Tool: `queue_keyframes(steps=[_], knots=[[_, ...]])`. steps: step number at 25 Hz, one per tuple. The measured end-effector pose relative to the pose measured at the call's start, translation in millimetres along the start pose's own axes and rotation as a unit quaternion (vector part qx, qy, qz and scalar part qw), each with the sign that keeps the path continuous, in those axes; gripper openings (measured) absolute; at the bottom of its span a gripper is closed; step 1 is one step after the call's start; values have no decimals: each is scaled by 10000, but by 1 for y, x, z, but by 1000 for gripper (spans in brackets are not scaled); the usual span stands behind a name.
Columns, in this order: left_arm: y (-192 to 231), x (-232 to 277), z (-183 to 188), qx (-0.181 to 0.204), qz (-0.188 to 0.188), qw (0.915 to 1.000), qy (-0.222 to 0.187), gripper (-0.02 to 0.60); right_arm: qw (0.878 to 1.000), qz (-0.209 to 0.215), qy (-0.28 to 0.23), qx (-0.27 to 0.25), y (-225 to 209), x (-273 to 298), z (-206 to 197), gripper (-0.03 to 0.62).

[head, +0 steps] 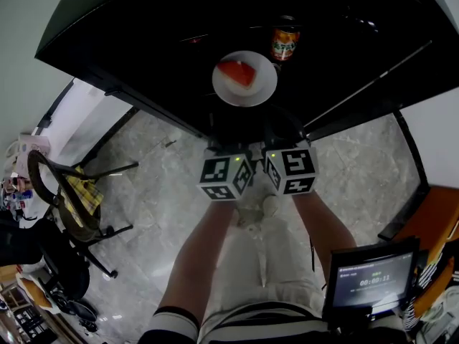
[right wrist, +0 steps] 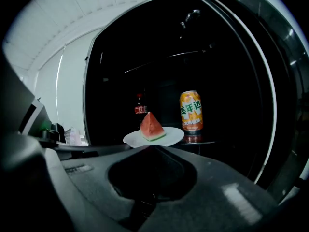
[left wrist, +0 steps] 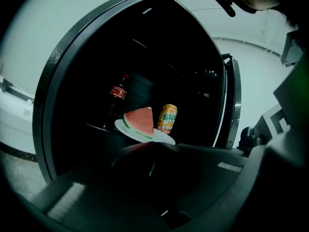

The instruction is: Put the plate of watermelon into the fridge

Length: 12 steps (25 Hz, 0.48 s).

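the plate point(head: 262, 92) bearing the watermelon wedge point(head: 237, 72) is seen inside the open fridge point(head: 143, 49), at shelf level, just beside an orange soda can point(head: 285, 44). a cola bottle point(right wrist: 140, 109) is seen further back. the left hand-held gripper point(left wrist: 152, 146) and the right hand-held gripper point(right wrist: 154, 148) are held side by side, each closed on the plate's near rim.
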<state>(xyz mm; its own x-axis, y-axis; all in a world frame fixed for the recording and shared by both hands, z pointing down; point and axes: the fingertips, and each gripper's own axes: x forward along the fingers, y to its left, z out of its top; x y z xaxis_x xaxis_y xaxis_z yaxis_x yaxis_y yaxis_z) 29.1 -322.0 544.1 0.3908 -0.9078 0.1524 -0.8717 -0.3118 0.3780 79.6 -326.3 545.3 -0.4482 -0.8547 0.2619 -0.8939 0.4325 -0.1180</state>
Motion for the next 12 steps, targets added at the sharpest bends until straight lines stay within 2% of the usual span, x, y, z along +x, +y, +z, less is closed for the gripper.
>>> queue_keyframes(steps=[12], knots=[[-3, 9, 3, 135, -339, 9993, 124, -3, 9998, -111, -37, -142, 0, 12, 6, -2]])
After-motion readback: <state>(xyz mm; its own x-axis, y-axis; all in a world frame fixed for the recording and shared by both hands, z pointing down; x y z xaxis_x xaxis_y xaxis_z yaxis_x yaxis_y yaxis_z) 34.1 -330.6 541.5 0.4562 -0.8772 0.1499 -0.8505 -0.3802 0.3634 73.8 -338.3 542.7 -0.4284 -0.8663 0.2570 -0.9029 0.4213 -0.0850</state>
